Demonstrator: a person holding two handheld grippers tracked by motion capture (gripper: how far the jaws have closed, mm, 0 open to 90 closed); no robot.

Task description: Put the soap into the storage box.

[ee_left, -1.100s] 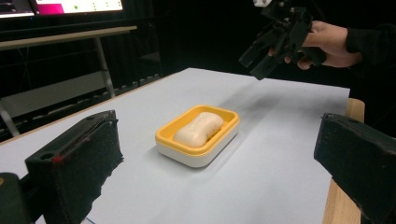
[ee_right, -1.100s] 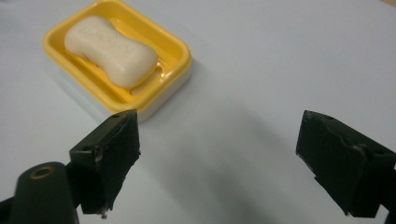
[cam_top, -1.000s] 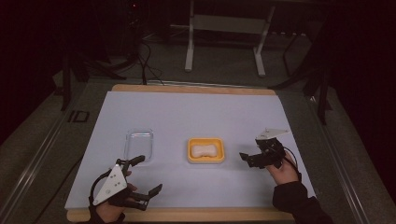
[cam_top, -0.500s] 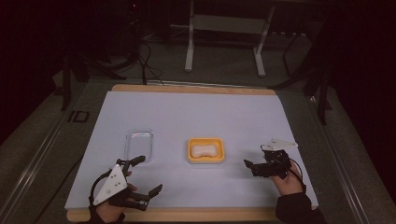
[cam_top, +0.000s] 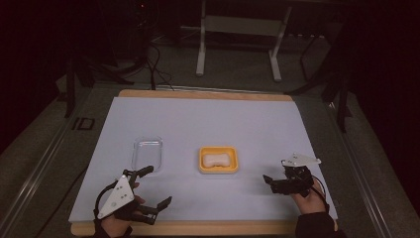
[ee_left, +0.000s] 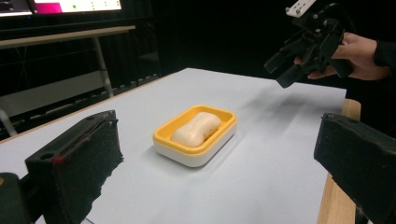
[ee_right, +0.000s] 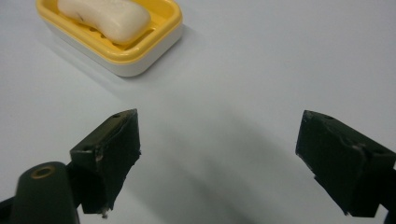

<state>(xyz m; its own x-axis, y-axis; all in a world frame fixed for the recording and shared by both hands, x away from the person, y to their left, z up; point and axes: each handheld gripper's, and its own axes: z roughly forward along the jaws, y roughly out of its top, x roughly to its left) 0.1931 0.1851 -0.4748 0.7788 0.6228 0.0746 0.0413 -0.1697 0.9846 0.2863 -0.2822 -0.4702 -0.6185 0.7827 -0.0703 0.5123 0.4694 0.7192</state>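
Observation:
A yellow soap dish (cam_top: pixel 218 159) with a white base stands mid-table and holds a pale bar of soap (cam_top: pixel 217 159). My left gripper (cam_top: pixel 157 186) is open near the front left edge, with its jaws wide apart and nothing between them. In the left gripper view the soap dish (ee_left: pixel 196 135) lies ahead between the jaws. My right gripper (cam_top: pixel 271 183) is open to the right of the dish, low over the sheet and apart from it. In the right gripper view the dish (ee_right: pixel 116 35) and the soap (ee_right: pixel 105 16) sit at the upper left, beyond the left jaw.
A clear plastic tray (cam_top: pixel 147 152) lies left of the dish, just beyond my left gripper. A white sheet (cam_top: pixel 208 124) covers the wooden table (cam_top: pixel 198 228). Metal stand legs (cam_top: pixel 237 44) rise behind the table's far edge.
My right gripper has drawn back toward the near edge and dropped lower over the sheet. The left gripper, dish and clear tray have stayed put.

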